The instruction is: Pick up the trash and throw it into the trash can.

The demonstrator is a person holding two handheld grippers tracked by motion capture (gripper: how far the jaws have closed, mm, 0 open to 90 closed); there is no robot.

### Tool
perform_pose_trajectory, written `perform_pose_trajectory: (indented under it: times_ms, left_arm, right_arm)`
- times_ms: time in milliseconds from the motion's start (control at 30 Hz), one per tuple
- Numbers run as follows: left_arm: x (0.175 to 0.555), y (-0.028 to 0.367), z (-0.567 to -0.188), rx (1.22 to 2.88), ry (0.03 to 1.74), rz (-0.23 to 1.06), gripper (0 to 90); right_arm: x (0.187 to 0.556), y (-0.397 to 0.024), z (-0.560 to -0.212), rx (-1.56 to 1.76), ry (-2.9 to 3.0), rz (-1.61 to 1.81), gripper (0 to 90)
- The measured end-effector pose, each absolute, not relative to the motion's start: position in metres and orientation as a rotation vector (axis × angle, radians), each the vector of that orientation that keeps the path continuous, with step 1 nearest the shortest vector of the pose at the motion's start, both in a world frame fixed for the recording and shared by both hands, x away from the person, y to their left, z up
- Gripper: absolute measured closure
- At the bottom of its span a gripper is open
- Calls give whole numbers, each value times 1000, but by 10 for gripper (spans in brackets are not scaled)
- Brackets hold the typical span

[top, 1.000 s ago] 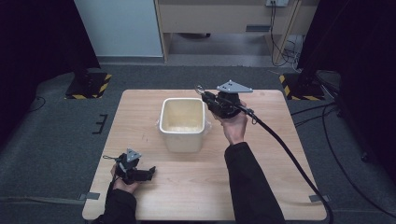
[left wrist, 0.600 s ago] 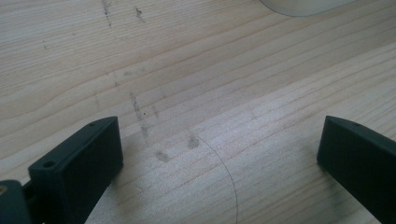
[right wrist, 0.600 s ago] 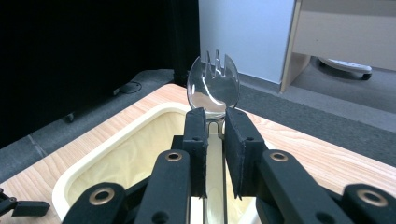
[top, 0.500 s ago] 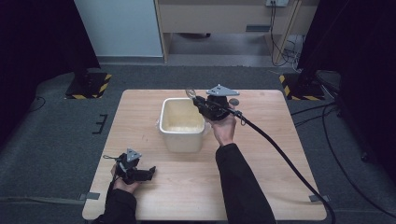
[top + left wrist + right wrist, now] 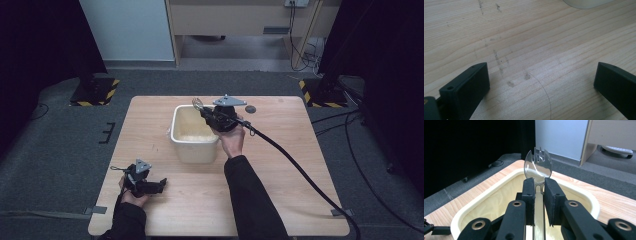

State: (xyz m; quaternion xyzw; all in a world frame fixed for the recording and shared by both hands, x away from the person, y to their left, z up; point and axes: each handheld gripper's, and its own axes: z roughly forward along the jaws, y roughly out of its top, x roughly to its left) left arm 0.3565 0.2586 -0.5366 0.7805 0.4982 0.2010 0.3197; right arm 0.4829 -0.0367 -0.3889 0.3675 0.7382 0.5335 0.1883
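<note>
The right claw point(image 5: 201, 111) was held above the cream-coloured rectangular plastic tub point(image 5: 194, 145), which stood near the middle of the light wooden bench point(image 5: 280, 165), a little toward its far edge. In the right gripper view this claw point(image 5: 539, 185) was closed tightly on the neck of a clear plastic spork point(image 5: 538, 166), so that the bowl and the short tines stood up above the two black jaws. The handle of the spork ran down between the jaws and was hidden lower down. Behind it the rounded rim of the tub point(image 5: 499, 185) was visible, and the inside looked pale yellow (I could not tell if something lay on the bottom). In the high view the spork point(image 5: 197, 104) showed as a small glinting shape over the far right part of the tub. The right hand point(image 5: 232, 140) held the gripper from the near side, and a thick black cable point(image 5: 300, 170) trailed from it across the bench to the near right.

The left claw point(image 5: 159, 186) rested low at the near left part of the bench, well apart from the tub, in the left hand point(image 5: 131, 194). In the left gripper view its jaws stood wide open with nothing between them, only bare wood grain with some small dark marks point(image 5: 511, 83) and a thin curved line. A pale curved edge point(image 5: 586, 3) showed at the top of that view.

A small dark round spot point(image 5: 250, 109) lay on the bench just beside the right gripper, toward the far edge.
</note>
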Motion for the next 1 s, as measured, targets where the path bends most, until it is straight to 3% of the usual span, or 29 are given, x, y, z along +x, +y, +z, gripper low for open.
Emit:
perform_pose_trajectory:
  times_ms: [533,1000]
  left_arm:
    - [357,259,-537,2053,1310,528,0]
    - [357,258,-537,2052,1310,528,0]
  right_arm:
    - [487,-26,-412,1045,2144,1425,788]
    - [481,-28,-406,1000,2162,1431,630]
